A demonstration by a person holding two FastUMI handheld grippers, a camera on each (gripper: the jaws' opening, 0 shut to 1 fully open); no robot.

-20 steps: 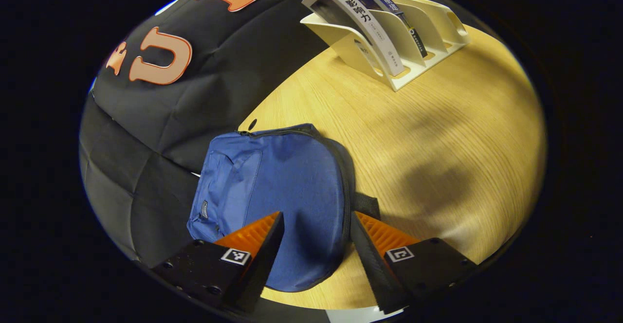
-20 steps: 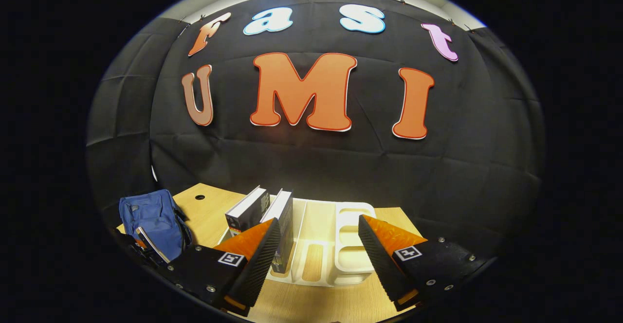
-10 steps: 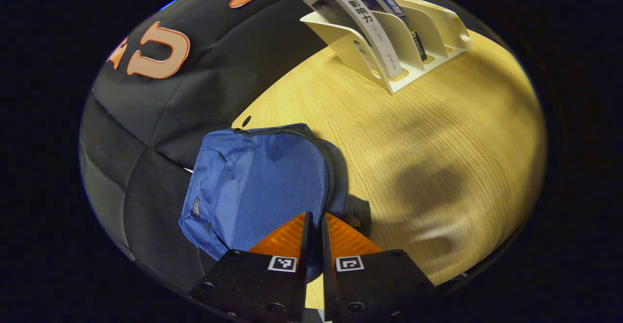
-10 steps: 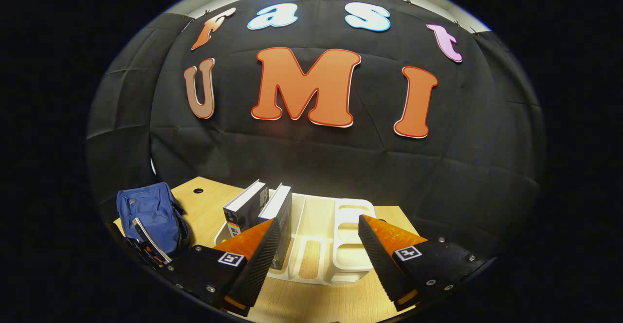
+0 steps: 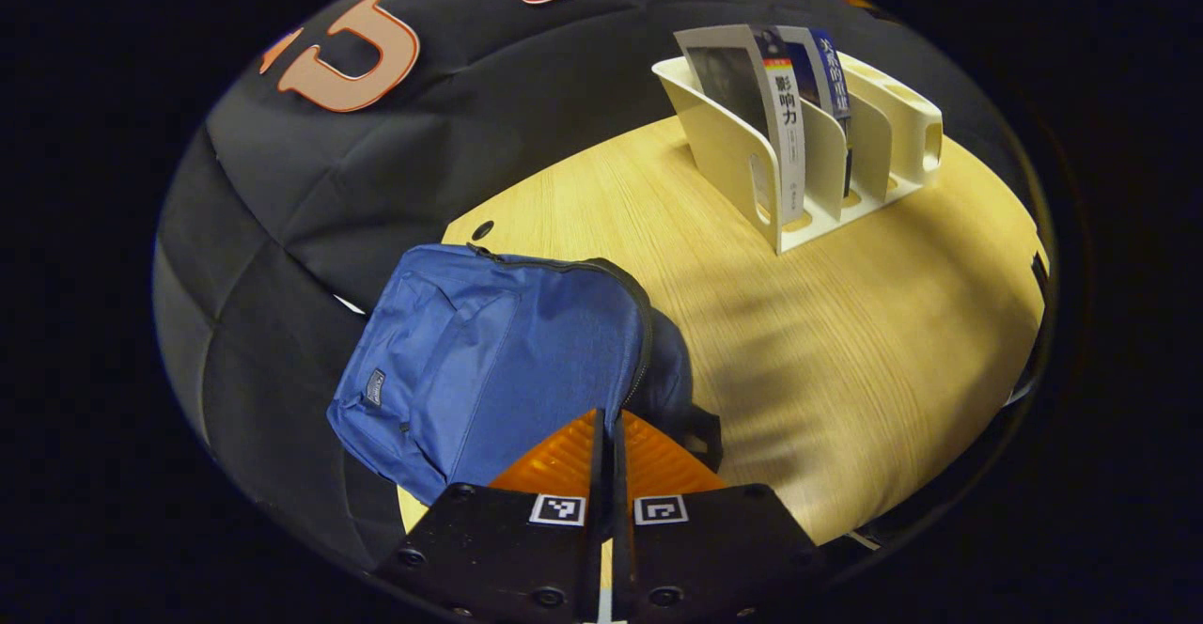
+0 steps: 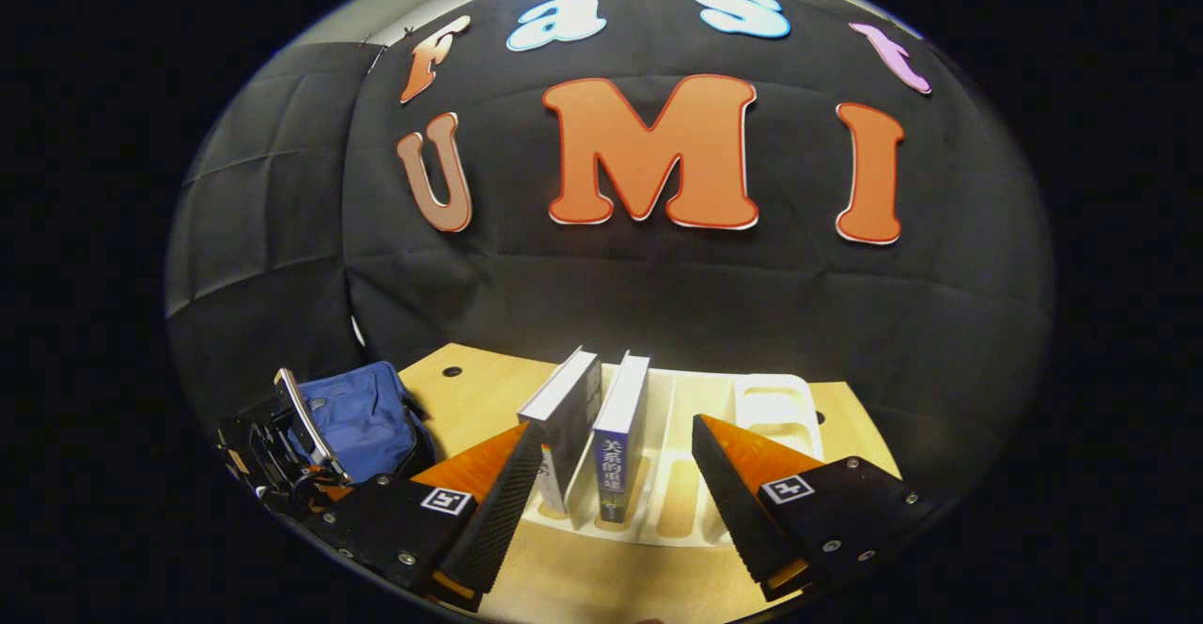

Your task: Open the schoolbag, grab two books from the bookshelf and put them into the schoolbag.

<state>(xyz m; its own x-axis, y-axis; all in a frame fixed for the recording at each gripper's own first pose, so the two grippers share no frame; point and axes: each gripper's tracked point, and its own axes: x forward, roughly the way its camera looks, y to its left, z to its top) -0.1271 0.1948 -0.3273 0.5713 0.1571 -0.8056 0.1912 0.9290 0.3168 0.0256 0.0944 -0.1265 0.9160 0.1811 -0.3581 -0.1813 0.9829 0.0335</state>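
The left claw (image 5: 606,436) has its two fingers pressed together with only a thin slit between them, its tips at the near end of the blue schoolbag (image 5: 498,351) by the zipper seam — whether any fabric or a zipper pull is caught between them cannot be told. The schoolbag lies on its side at the left edge of the tabletop (image 5: 846,342), against the black cloth wall; its zipper looks closed along the part that shows. A dark strap (image 5: 700,431) sticks out beside the claw's tips.

Toward the far right corner of the tabletop stands a cream bookshelf (image 5: 818,163) with upright dividers. Two books sit in its left slots, leaning slightly: a white-spined book (image 5: 789,135) and, just beside it in the next slot, a blue-spined book (image 5: 832,65). The slots to their right hold no books.

In the right gripper view, the right claw (image 6: 611,469) is spread wide and held level in the air, near the front of the bookshelf (image 6: 677,502) — it touches nothing. The two books (image 6: 597,427) stand between its fingers as seen from this camera, farther off. At the lower left of this view the left gripper's body (image 6: 282,445) sits against the schoolbag (image 6: 362,417).
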